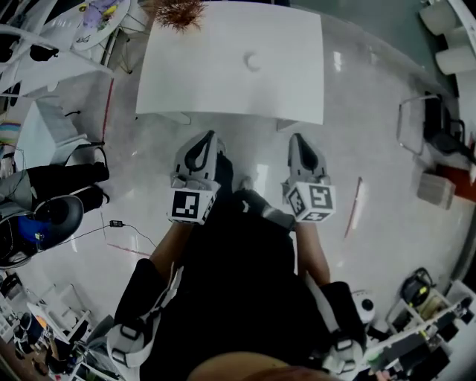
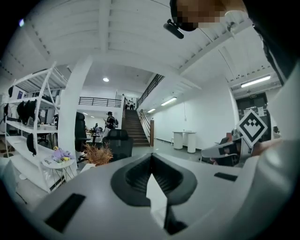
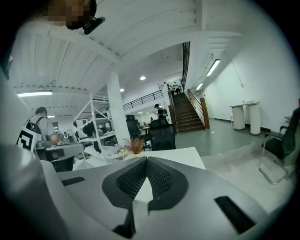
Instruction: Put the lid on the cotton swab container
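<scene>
A small white round thing (image 1: 253,61) lies alone on the white table (image 1: 297,82); it is too small to tell whether it is the container or its lid. Both grippers are held level in front of the person's body, short of the table's near edge. In the head view my left gripper (image 1: 209,138) and my right gripper (image 1: 297,140) point toward the table. The left gripper view shows that gripper (image 2: 151,161) with its jaws together and nothing between them. In the right gripper view the gripper (image 3: 146,163) is likewise shut and empty, with the table (image 3: 187,154) beyond it.
A dried reddish plant (image 1: 178,13) stands at the table's far edge. A round side table (image 1: 93,18) and shelving are at the far left. A black office chair (image 1: 52,216) stands at the left, a metal-framed chair (image 1: 435,123) and a box (image 1: 435,187) at the right. A thin pink stick (image 1: 354,208) lies on the floor.
</scene>
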The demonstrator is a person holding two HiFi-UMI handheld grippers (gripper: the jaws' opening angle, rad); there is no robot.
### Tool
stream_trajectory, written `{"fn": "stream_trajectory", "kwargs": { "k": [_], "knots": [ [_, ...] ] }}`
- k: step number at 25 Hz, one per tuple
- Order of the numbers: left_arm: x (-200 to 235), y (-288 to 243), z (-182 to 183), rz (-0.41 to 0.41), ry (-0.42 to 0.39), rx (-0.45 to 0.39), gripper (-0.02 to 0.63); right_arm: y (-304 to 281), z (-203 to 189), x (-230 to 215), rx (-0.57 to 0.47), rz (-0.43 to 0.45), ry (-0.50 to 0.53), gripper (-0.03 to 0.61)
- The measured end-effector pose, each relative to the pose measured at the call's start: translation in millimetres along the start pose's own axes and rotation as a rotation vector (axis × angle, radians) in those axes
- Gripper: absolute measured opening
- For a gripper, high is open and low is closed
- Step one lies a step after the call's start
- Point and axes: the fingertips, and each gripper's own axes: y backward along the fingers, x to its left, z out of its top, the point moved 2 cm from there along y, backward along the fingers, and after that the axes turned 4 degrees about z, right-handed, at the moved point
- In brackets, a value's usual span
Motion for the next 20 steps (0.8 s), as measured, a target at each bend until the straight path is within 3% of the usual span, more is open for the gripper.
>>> {"fn": "stream_trajectory", "kwargs": {
  "k": [7,20],
  "knots": [
    [11,52,27,0.018,0.023,-0.041,0.005,37,13,43,-0.047,-0.02,0.011,0.008],
    [67,67,16,-0.03,0.027,-0.032,0.005,23,14,119,-0.067,-0.04,0.028,0.008]
  ]
}}
